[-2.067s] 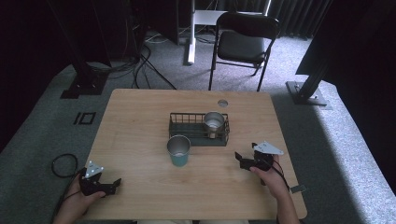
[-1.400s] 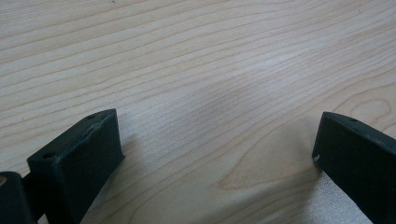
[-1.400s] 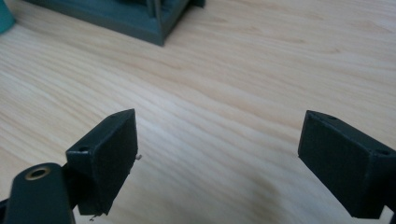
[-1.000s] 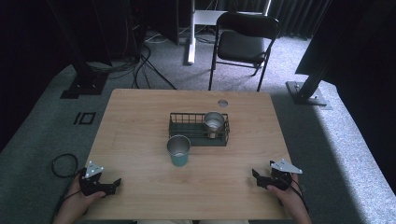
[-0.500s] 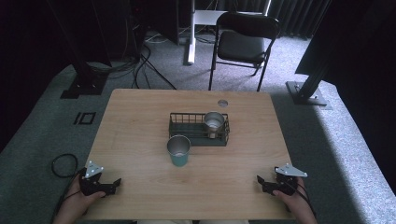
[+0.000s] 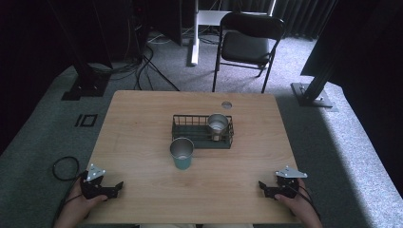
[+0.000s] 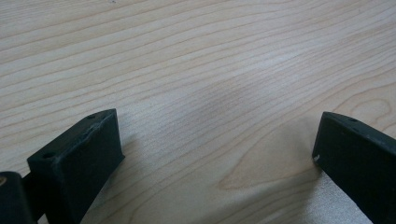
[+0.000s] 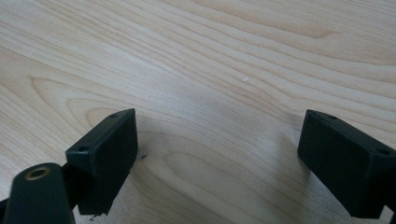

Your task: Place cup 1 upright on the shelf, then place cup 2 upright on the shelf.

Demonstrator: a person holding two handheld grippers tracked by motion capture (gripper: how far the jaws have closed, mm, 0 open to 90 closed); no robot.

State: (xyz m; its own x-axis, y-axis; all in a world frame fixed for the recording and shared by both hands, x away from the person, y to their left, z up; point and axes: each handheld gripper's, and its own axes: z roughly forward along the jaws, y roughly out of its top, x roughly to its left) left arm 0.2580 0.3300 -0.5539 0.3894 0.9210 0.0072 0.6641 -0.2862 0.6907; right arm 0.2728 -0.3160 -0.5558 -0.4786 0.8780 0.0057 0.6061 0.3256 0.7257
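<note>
A teal cup with a metal rim [image 6: 181, 152] stands upright near the middle of the wooden table [image 6: 142, 123]. Just behind it is a black wire basket [image 6: 187, 128] holding a metal cup [image 6: 218, 125] at its right end. My left gripper [image 6: 117, 186] rests at the table's front left corner, open, jaws wide apart over bare wood [image 7: 210, 107]. My right gripper [image 6: 262, 186] rests at the front right corner, also open, with only wood grain [image 8: 219, 116] between its jaws. Both grippers are far from the cups.
A small round grommet hole [image 6: 226, 104] sits near the table's far edge. Behind the table stands a black folding chair [image 6: 248, 45]. Cables [image 6: 142, 61] and stand bases [image 6: 311, 95] lie on the grey carpet. A cable loop [image 6: 64, 167] lies at the left.
My right gripper has moved from beside the basket back and right to the front right corner of the table. The left gripper and both cups have stayed put.
</note>
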